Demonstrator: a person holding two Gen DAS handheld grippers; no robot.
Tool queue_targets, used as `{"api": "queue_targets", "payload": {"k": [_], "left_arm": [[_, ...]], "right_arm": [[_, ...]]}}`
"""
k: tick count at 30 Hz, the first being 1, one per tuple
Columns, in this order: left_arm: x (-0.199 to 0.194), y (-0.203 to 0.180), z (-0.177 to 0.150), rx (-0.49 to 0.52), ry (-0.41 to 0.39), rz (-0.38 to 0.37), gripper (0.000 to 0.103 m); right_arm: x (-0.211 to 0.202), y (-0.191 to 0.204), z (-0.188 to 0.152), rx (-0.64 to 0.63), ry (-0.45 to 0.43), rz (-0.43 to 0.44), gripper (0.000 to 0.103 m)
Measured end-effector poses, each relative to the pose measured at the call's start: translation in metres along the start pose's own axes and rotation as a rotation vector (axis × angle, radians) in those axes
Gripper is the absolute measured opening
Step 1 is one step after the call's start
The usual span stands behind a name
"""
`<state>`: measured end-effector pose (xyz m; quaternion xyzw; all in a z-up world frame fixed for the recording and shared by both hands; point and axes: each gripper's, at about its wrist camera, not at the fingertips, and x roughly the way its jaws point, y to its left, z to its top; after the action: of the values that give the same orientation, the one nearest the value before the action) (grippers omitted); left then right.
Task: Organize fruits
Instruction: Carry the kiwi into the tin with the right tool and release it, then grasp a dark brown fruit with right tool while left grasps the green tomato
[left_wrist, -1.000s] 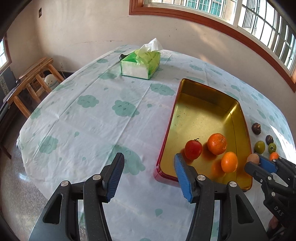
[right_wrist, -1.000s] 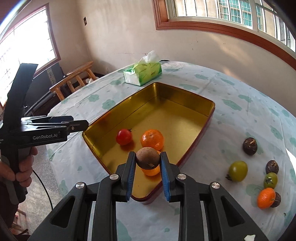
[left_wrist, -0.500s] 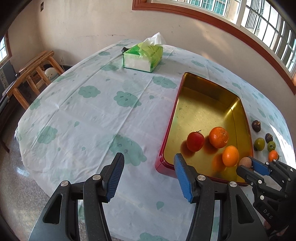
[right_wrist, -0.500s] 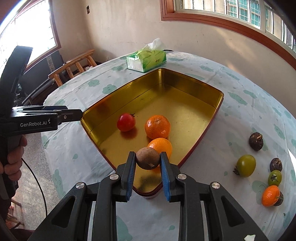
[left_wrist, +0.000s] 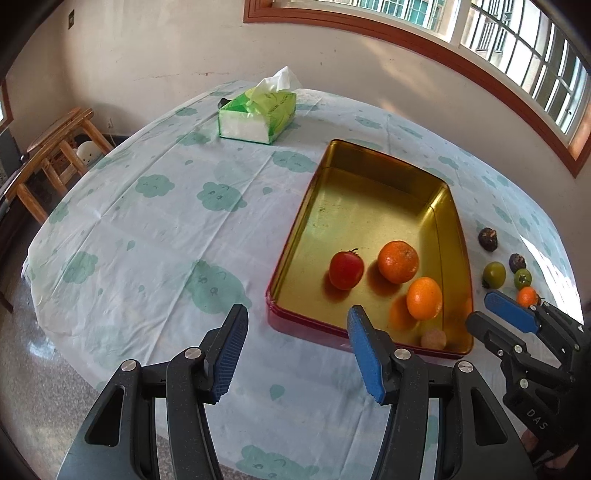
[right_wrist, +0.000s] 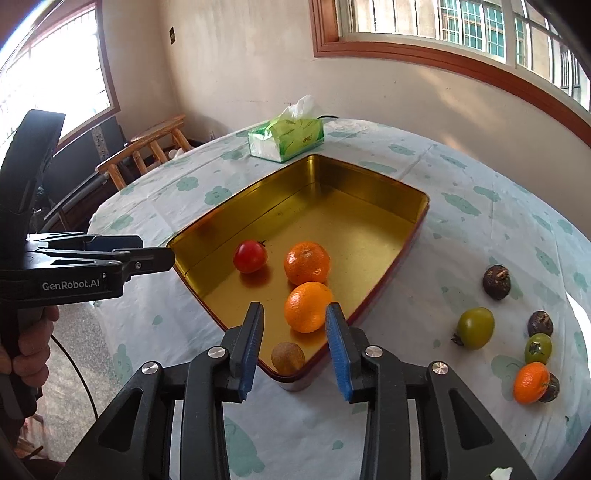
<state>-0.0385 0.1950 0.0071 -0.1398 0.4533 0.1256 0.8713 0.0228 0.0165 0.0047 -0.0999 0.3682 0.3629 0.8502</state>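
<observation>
A gold tray (right_wrist: 369, 199) (left_wrist: 369, 162) with a red outer wall holds a red tomato (right_wrist: 250, 256) (left_wrist: 345, 269), two oranges (right_wrist: 306, 262) (right_wrist: 308, 311) (left_wrist: 398, 261) and a small brown fruit (right_wrist: 288, 357) (left_wrist: 434, 338) in its near corner. My right gripper (right_wrist: 294, 347) is open just above the brown fruit, empty. My left gripper (left_wrist: 295, 350) is open and empty over the tablecloth, left of the tray. Loose on the cloth to the right lie a green tomato (right_wrist: 475, 327), a small green fruit (right_wrist: 538, 348), a small orange (right_wrist: 531, 382) and dark brown fruits (right_wrist: 496, 281).
A green tissue box (left_wrist: 257, 116) (right_wrist: 286, 138) stands at the far side of the round table. Wooden stools (left_wrist: 55, 147) stand beyond the table's left edge. A wall with windows runs behind.
My right gripper has opened and let go of the brown fruit, which now lies in the tray's near corner. Both grippers have drawn back a little.
</observation>
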Motion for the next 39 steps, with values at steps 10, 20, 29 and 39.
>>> {"api": "queue_targets", "payload": {"k": [10,20,29,39], "left_arm": [[0.009,-0.083,0.0,0.142,0.029,-0.118,0.057],[0.035,-0.17,0.003,0.268,0.075,-0.195,0.057],[0.044,-0.21,0.012,0.347,0.038,-0.157,0.063],[0.075,-0.245,0.017,0.372,0.085,-0.183,0.063]], "right_arm": [[-0.058,-0.132,-0.058,0.222,0.009,-0.29,0.033],[-0.047,-0.207,-0.087,0.358,0.051,-0.332,0.034],[-0.02,-0.21,-0.082,0.31,0.055,-0.325,0.044],[-0.034,-0.236,-0.092,0.368,0.046,-0.416,0.032]]}}
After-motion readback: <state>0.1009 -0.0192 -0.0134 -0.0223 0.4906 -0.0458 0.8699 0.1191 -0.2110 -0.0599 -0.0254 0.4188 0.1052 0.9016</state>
